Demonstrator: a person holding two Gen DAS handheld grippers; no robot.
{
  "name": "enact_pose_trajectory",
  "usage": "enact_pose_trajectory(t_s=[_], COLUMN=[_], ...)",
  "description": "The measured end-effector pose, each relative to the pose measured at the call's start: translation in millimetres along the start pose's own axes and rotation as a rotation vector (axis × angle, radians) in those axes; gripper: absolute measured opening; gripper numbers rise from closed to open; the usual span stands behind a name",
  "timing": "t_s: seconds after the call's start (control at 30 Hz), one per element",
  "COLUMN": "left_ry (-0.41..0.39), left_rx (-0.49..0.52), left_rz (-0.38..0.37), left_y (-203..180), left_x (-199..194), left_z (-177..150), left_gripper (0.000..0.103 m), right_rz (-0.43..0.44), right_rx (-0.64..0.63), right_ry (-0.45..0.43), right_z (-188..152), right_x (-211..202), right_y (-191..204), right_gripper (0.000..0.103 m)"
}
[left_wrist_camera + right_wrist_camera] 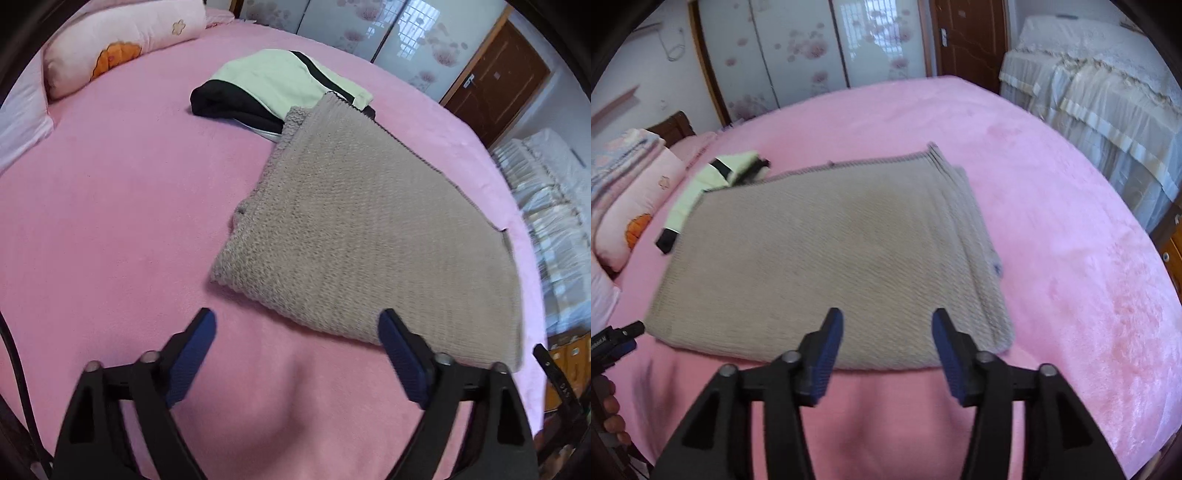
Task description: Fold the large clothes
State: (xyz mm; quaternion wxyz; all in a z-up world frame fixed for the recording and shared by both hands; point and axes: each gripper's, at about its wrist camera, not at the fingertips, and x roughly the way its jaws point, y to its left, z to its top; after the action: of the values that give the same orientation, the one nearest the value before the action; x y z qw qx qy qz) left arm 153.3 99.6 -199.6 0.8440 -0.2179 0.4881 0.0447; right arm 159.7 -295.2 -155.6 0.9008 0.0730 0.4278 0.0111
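Observation:
A beige knitted sweater (343,229) (827,254) lies folded into a flat rectangle on the pink bed (122,206) (1052,229). My left gripper (297,321) hovers just before its near left edge, jaws wide open with nothing between them; its right finger overlaps the sweater's edge in the picture. My right gripper (886,321) hangs above the sweater's near edge, jaws apart and empty. The tip of the left gripper (624,338) shows at the left border of the right wrist view, with a hand (611,410) below it.
A folded pale green and black garment (280,88) (713,184) lies behind the sweater, partly under its far corner. Pink pillows (118,40) (635,206) sit at the head of the bed. A white-covered piece of furniture (1108,110) stands beyond the bed, by a wooden door (967,37).

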Motion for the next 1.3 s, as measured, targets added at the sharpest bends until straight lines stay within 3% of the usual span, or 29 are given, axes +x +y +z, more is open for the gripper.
enact_pose_trajectory(t_s=[0.13,0.33,0.53,0.67,0.77,0.87,0.9,0.93,1.0,1.03,1.17,1.3], left_ry=[0.017,0.006,-0.074,-0.159,-0.175,-0.186,-0.188,-0.19,-0.186,-0.188,-0.265,-0.343], left_rx=[-0.128,-0.218,-0.254,-0.227,-0.227,-0.246,-0.254,-0.262,-0.283,-0.291,-0.214,-0.155], left_rz=[-0.122,-0.224,-0.28,-0.284,-0.289,-0.282,-0.279,-0.292,-0.308,-0.313,-0.286,-0.32], left_y=[16,33,46,41,39,39,39,39,40,40,16,-16], left_x=[-9,16,57,73,88,101,104,106,108,107,78,45], left_z=[-10,-31,-26,-5,14,32,38,43,50,52,55,63], left_gripper=[0.098,0.098,0.097,0.094,0.089,0.073,0.059,0.038,0.022,0.02,0.017,0.017], right_rz=[0.05,0.079,0.105,0.092,0.08,0.071,0.069,0.067,0.063,0.059,0.034,0.022], right_rx=[-0.029,-0.062,-0.08,-0.114,-0.127,-0.129,-0.13,-0.133,-0.148,-0.155,-0.227,-0.251], right_ry=[-0.088,-0.155,-0.117,-0.111,-0.1,-0.086,-0.081,-0.078,-0.067,-0.064,-0.02,-0.009], right_z=[11,9,0,-4,-3,-1,0,1,6,8,26,38], right_x=[-27,-35,-17,-7,3,16,20,24,35,40,72,109], right_y=[33,69,84,89,91,92,93,94,97,98,116,129], right_gripper=[0.055,0.055,0.055,0.055,0.055,0.055,0.055,0.055,0.055,0.053,0.018,0.011])
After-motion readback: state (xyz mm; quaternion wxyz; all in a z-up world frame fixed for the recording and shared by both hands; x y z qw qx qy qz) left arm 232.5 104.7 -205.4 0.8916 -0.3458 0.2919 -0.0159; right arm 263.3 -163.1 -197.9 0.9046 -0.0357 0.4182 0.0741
